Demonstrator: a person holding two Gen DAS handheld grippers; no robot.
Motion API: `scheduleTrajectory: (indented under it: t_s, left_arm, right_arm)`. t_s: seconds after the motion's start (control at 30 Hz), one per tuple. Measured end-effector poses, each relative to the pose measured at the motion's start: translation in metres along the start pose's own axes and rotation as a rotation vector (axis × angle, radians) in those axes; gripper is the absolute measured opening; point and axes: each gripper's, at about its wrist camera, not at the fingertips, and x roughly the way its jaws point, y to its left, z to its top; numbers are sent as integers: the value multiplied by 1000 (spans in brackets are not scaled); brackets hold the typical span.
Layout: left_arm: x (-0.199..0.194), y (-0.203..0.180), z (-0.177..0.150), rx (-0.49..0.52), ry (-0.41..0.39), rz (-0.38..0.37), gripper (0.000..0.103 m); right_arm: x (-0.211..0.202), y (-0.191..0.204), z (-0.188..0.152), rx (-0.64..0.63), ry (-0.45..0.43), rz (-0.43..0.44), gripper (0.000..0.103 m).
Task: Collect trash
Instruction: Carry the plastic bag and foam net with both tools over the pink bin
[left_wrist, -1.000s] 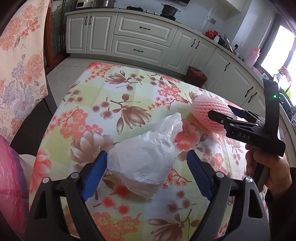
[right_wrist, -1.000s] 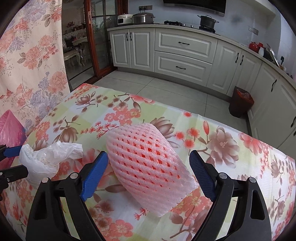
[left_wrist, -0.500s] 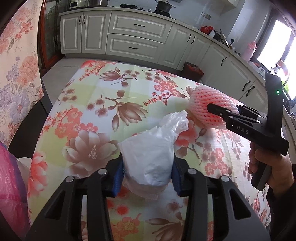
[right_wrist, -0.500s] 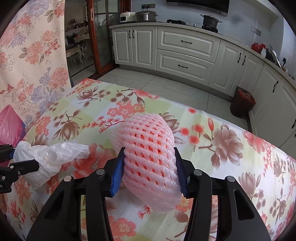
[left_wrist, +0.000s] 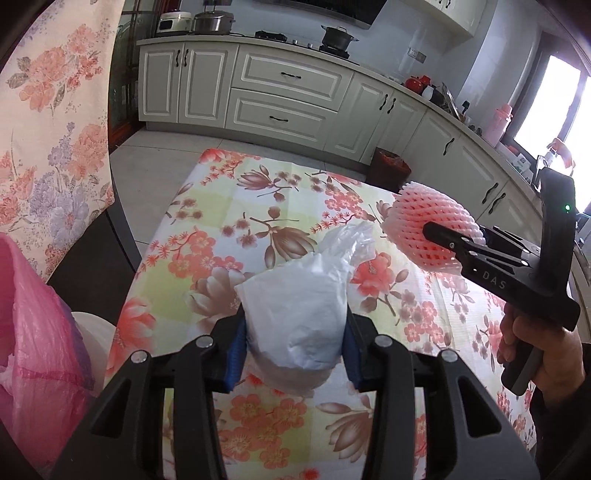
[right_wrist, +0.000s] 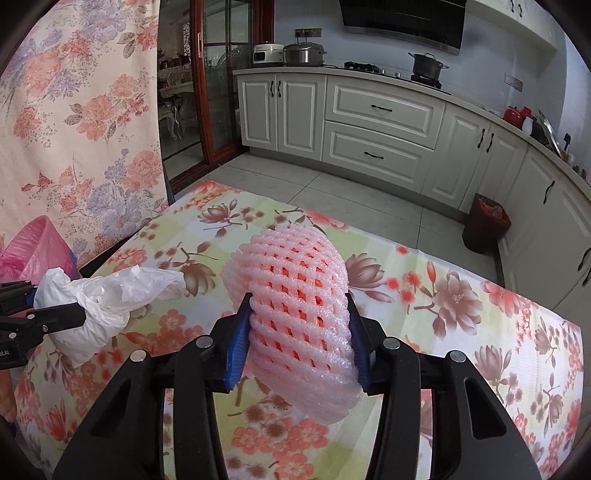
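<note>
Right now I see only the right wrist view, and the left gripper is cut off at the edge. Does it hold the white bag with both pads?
Observer: Yes. In the left wrist view the left gripper presses one blue pad on each side of the white plastic bag.
Operator: Where is the pink bin bag from there?
Observer: The pink bin bag is at the lower left, beside the left edge of the table.
Operator: How does my foam net look from the side?
Observer: Part of the foam net sticks out past the fingertips of the right gripper.
</note>
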Motion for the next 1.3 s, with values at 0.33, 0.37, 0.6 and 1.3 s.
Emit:
scheduleTrajectory:
  t_s: [0.33,0.37,0.6,1.3]
  left_arm:
    - [-51,28,-9,-36,-61,19,41]
    - [-56,31,-9,-41,-67,22,41]
    - [-94,52,-15,-69,-115,39,42]
    - [-193,129,-41,-155,-224,127,42]
  right_arm:
    - [-32,38,5,-23,-31,22,45]
    - [-35,42,6,-26,-35,26,45]
    - [-53,72,11,-46,-60,49,45]
    - [-88,183,35,-123,-113,145,45]
